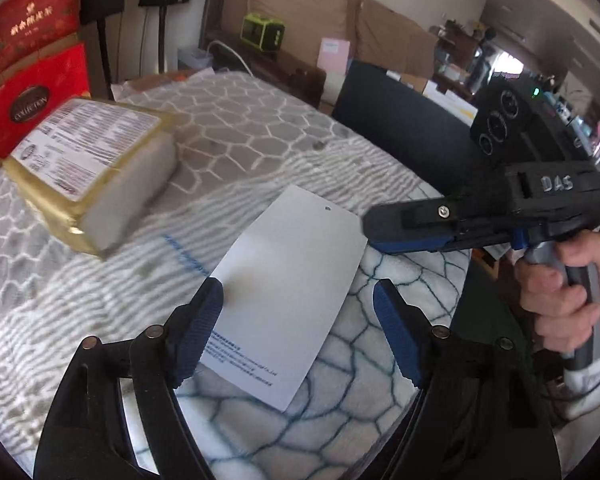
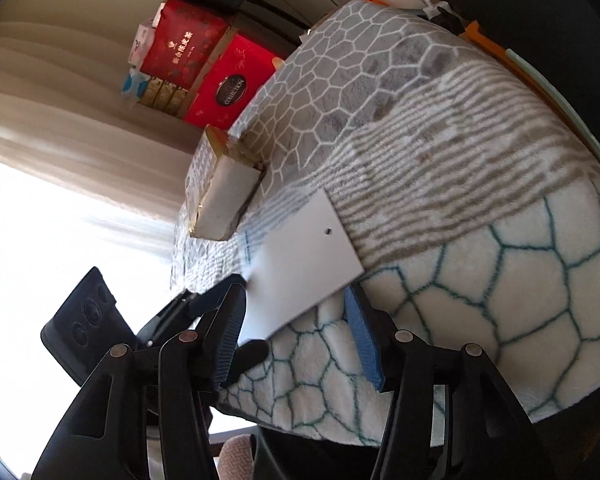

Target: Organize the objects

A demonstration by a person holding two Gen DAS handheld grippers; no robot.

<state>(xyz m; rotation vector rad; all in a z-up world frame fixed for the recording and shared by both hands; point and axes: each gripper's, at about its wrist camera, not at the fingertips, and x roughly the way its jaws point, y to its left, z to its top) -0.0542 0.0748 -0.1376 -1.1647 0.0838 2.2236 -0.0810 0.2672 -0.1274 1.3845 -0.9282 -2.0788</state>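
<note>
- The white card point(image 1: 288, 296) lies flat on the patterned blanket point(image 1: 236, 128), over the seam between the striped grey patch and the white patch with teal lines, its punched hole at the far end
- The gold-wrapped packet point(image 1: 92, 172) sits well apart from it, up on the grey honeycomb patch
- Your left gripper point(image 1: 298, 328) hangs over the card's near end, jaws spread, nothing between the pads
- Your right gripper point(image 2: 296, 336) comes in from the card's other side, tilted on its side, jaws parted and holding nothing; whether a pad touches the card's edge you cannot tell
- The step in hand looks like picking up the card
- It lies thin and flush on soft pile, so next you likely need one finger under an edge before closing
</note>
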